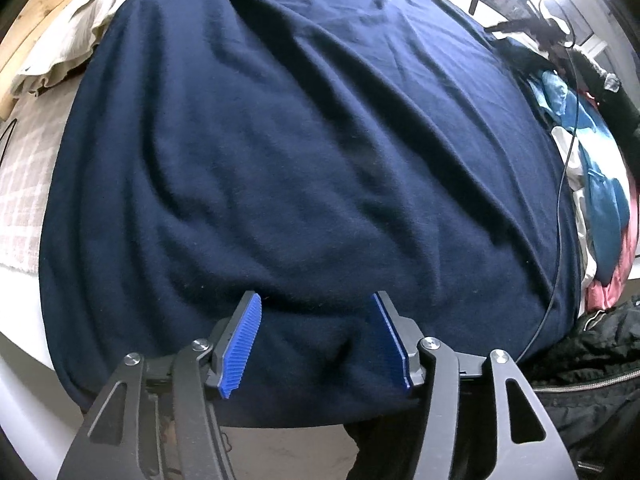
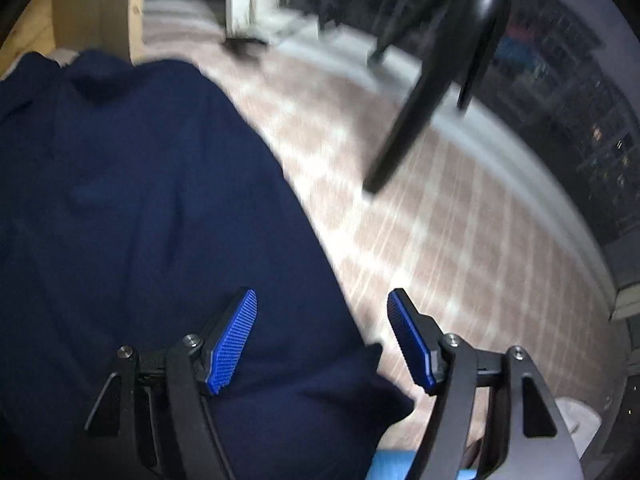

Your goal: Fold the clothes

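A navy blue garment [image 1: 280, 152] lies spread and wrinkled over the checked bed cover, filling most of the left wrist view. My left gripper [image 1: 316, 300] hovers over its near hem, pointing steeply down. Its blue pads [image 1: 240, 344] stand apart, and the cloth between them is not pinched. In the right wrist view the same navy garment [image 2: 132, 208] covers the left half. My right gripper [image 2: 322, 294] stands open above the garment's right edge and near corner, with its left pad over cloth and its right pad [image 2: 412, 344] over the bed cover.
A pile of blue, white and pink clothes [image 1: 600, 184] lies right of the garment, with a black jacket [image 1: 580, 380] below it. A thin cable [image 1: 560, 200] crosses there. A beige ruffled cloth [image 1: 60, 52] lies at the upper left. Black tripod legs [image 2: 416, 96] stand on the checked cover [image 2: 440, 232].
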`<state>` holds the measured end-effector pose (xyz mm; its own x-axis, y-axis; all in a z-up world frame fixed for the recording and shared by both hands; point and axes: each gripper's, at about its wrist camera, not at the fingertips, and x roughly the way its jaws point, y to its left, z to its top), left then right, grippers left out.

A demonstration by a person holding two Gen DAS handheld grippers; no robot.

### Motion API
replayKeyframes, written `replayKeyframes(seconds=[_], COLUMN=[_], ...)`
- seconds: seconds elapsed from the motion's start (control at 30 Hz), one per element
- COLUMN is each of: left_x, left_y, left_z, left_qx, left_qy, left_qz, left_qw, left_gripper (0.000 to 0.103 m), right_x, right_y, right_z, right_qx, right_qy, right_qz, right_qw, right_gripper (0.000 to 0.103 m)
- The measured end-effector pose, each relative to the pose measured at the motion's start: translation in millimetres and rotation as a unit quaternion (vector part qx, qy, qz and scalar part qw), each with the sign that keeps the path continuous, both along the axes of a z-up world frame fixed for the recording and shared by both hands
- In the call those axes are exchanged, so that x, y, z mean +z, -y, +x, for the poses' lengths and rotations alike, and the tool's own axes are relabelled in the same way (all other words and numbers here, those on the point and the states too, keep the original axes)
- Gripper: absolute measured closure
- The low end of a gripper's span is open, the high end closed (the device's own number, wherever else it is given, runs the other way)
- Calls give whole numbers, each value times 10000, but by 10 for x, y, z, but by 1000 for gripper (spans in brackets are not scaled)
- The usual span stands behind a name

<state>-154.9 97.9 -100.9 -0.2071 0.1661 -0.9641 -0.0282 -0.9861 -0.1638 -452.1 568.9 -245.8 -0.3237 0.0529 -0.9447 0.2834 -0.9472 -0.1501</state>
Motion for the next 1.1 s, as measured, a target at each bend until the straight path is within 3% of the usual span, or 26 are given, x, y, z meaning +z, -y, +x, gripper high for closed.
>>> replayKeyframes(seconds=[0.03, 0.07, 0.1, 0.13, 0.27, 0.37, 0.43, 0.47, 0.5, 0.7, 0.8, 0.83, 0.87, 0.9, 0.93, 1.0, 1.1], left_x=[0, 0, -1, -3, -10, -10, -8, -6, -5, -7, -13, -13, -15, -24, -52, -59, -67], left_y=[8, 13, 14, 10, -8, 20, 74, 101, 125, 192, 219, 228, 237, 200, 16, 12, 12], left_z=[3, 4, 5, 8, 16, 41, 68, 83, 103, 163, 179, 186, 192, 153, -6, -5, 3], left_qx=[10, 17, 15, -1, -55, -80, -67, -63, -67, -79, -91, -97, -102, -105, -111, -141, -167], left_qy=[0, 0, -4, -7, 5, 13, 10, 9, 8, 29, 47, 51, 55, 61, 68, 78, 100], left_qz=[22, 33, 33, 31, 13, -6, 13, 20, 15, -12, -24, -23, -23, -26, -33, -59, -98], left_qw=[10000, 10000, 10000, 10000, 10000, 10000, 10000, 10000, 10000, 10000, 9999, 9999, 9999, 9999, 9999, 9999, 9998], left_gripper=[47, 47, 47, 46, 43, 43, 43, 43, 42, 39, 38, 38, 37, 37, 36, 35, 34], right_x=[-3, 3, 15, 30, 134, 307, 365, 361, 353, 67, -50, -44, -30, 3, 29, 108, 281], right_y=[-13, -18, -1, 28, 142, 4, -107, -148, -194, -406, -493, -494, -497, -504, -513, -496, -454], right_z=[13, 32, 46, 59, 132, 110, 76, 70, 85, 4, 72, 104, 137, 169, 194, 260, 351], right_qx=[15, 46, 89, 138, 408, 232, 72, -14, -97, -459, -645, -591, -564, -551, -553, -480, -319], right_qy=[45, 84, 106, 119, -94, -381, -388, -287, -216, 407, 757, 758, 761, 711, 702, 572, 150], right_qz=[-148, -326, -382, -378, -60, -330, -361, -355, -376, -478, -797, -854, -964, -1062, -1163, -1191, -764], right_qw=[9999, 9994, 9992, 9991, 9991, 9985, 9986, 9990, 9990, 9970, 9918, 9917, 9908, 9903, 9892, 9901, 9965], right_gripper=[37, 53, 92, 100, 101, 101, 81, 55, 36, 35, 34, 34, 46, 79, 98, 97, 98])
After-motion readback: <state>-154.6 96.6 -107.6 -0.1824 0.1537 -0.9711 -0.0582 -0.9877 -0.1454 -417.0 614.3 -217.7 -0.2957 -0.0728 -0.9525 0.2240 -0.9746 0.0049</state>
